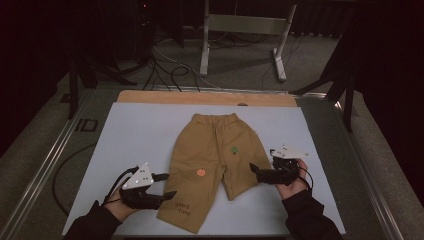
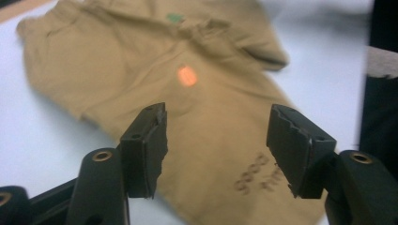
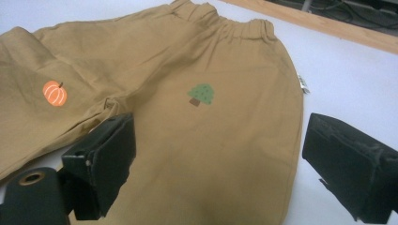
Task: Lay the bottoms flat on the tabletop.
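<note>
A pair of small tan trousers (image 1: 212, 162) lies flat on the white board (image 1: 130, 135), waistband at the far end, with an orange pumpkin patch (image 1: 201, 172), a green tree patch (image 1: 234, 149) and dark lettering near the left hem. My left gripper (image 1: 165, 185) is open at the outer edge of the left leg, near the hem. In the left gripper view the trousers (image 2: 206, 98) lie between and beyond the jaws of the left gripper (image 2: 216, 145). My right gripper (image 1: 256, 168) is open at the outer edge of the shorter right leg. The right gripper (image 3: 216, 154) straddles the cloth (image 3: 211, 136) there.
The white board lies on a table with a wooden strip (image 1: 207, 97) at its far edge and metal rails (image 1: 45, 165) at both sides. Beyond the table stand a white frame's legs (image 1: 280, 55) and cables (image 1: 170, 70) on the floor.
</note>
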Demonstrator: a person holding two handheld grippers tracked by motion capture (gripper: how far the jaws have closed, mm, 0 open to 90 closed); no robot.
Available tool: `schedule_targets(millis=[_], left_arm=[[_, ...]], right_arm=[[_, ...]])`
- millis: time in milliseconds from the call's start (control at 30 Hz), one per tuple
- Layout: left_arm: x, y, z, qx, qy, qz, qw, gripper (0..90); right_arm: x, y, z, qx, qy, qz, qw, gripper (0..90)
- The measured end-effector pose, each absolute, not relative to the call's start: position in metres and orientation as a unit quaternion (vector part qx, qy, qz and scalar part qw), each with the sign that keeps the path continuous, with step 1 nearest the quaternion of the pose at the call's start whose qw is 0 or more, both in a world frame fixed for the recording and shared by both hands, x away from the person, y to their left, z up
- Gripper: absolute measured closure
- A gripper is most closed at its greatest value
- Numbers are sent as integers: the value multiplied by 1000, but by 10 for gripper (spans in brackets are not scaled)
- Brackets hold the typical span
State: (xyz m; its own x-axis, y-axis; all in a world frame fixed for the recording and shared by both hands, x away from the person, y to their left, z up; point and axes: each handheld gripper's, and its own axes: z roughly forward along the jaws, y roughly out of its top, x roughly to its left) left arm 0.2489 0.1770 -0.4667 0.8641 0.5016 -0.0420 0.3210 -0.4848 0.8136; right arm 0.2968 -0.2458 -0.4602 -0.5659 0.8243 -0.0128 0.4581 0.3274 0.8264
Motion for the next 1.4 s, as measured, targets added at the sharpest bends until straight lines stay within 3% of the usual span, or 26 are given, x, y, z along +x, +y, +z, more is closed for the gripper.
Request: schedule_targets(millis=[100,133,267,633,733,900,967,1000,1033,1100,1133,1400], left_arm=[[252,179,-472,852,253,95,449,278],[253,179,-474,850,257,95,450,194],[254,183,-475,841,271,96,459,47],[251,195,-482,813,319,137,467,19],[246,195,-483,809,325,146,468,17],[241,197,-485,803,332,153,471,16],[242,198,-485,802,335,153,470,15],[242,198,-485,800,336,152,473,15],[243,198,-485,798,338,152,475,15],[243,198,-485,797,339,154,476,15],[243,198,-485,796,339,153,477,15],[246,197,-487,793,344,148,482,15]], right_arm=[[298,-247,-462,407,787,405,225,102],[299,-248,-464,402,790,404,227,102],[301,-252,-472,409,799,392,201,101],[293,-282,-494,472,783,384,133,108],[298,-286,-503,495,780,364,123,156],[303,-287,-511,497,794,335,101,373],[304,-285,-512,493,799,324,115,475],[304,-284,-511,488,804,321,114,580],[305,-283,-510,485,806,320,118,625],[306,-280,-510,476,812,315,123,836],[307,-279,-508,476,811,317,123,880],[315,-261,-471,441,811,356,147,897]])
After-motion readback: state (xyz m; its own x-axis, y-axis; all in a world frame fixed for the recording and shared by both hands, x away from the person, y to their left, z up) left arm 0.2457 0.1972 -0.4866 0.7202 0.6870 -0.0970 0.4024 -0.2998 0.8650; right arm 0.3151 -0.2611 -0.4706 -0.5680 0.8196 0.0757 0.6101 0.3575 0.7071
